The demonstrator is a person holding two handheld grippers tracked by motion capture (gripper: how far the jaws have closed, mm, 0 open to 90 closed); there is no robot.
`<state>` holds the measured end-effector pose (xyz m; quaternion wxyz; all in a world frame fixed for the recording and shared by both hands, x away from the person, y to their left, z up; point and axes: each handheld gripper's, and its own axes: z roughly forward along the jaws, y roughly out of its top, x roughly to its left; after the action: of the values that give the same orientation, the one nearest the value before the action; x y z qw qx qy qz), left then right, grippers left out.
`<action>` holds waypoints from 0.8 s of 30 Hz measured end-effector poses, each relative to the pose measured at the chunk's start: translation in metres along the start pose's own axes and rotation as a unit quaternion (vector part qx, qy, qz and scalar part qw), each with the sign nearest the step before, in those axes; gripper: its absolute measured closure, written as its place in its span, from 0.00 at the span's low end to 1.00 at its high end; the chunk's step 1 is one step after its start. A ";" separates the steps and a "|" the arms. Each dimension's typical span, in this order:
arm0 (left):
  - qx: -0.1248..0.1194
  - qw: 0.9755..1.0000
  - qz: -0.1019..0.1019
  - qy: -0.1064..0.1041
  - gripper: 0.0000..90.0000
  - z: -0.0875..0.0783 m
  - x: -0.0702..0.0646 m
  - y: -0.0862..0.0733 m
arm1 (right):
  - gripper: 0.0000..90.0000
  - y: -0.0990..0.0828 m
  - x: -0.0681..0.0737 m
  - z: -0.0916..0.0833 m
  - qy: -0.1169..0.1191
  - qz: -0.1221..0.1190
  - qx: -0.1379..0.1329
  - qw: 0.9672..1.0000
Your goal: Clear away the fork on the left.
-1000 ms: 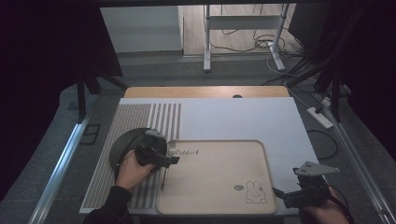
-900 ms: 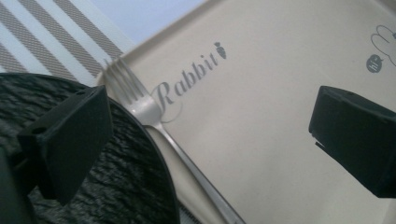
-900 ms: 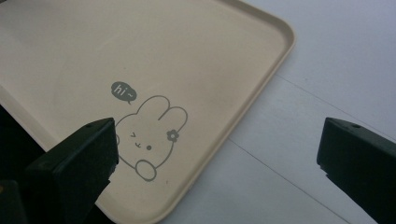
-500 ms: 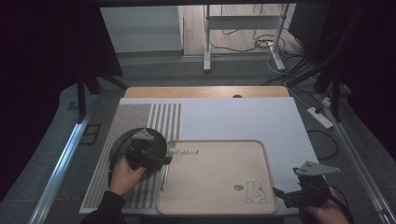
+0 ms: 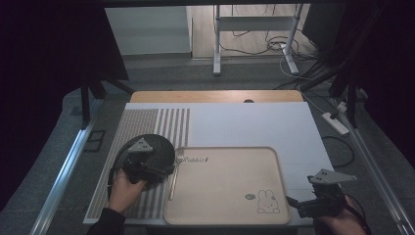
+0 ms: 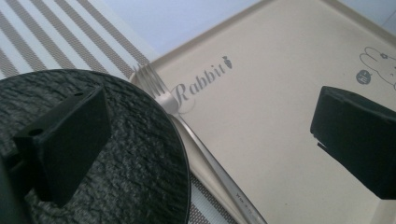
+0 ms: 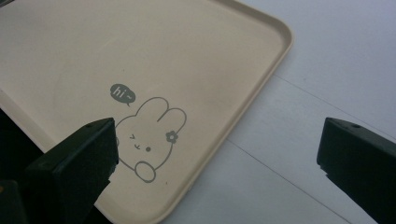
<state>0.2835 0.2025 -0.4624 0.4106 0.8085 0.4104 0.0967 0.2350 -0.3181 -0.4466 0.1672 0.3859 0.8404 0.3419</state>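
Beige rectangular plastic tray (image 5: pixel 225 183) with rabbit print on white table (image 5: pixel 254 122), silver metal fork (image 6: pixel 196 135) along its left rim, round black textured plate (image 5: pixel 154 149) on striped placemat (image 5: pixel 161 120) beside, left gripper (image 6: pixel 210 135) jaws spread wide above plate edge, right gripper (image 7: pixel 215 163) jaws spread wide over tray corner, both empty.

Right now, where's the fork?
In the high view the fork lies along the beige tray's left rim, just right of the dark plate, by the left gripper.
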 end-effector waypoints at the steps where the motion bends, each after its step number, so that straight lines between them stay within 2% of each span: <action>1: 0.000 1.000 0.000 0.000 0.00 0.000 0.000 0.000 | 0.00 0.000 0.000 0.000 0.000 0.000 0.000 1.000; 12: -0.008 1.000 0.002 0.007 0.00 -0.009 -0.005 -0.009 | 0.00 0.000 -0.003 -0.002 -0.006 0.018 -0.013 1.000; 16: -0.011 1.000 0.001 0.009 0.00 -0.012 -0.006 -0.011 | 0.00 -0.001 -0.004 -0.003 -0.010 0.021 -0.020 1.000; 24: -0.015 1.000 0.003 0.009 0.00 -0.017 -0.008 -0.016 | 0.00 -0.001 -0.004 -0.003 -0.009 0.019 -0.018 1.000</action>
<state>0.2601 0.2120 -0.4618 0.4188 0.8024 0.4103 0.1115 0.2359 -0.3228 -0.4451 0.1748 0.4022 0.8249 0.3567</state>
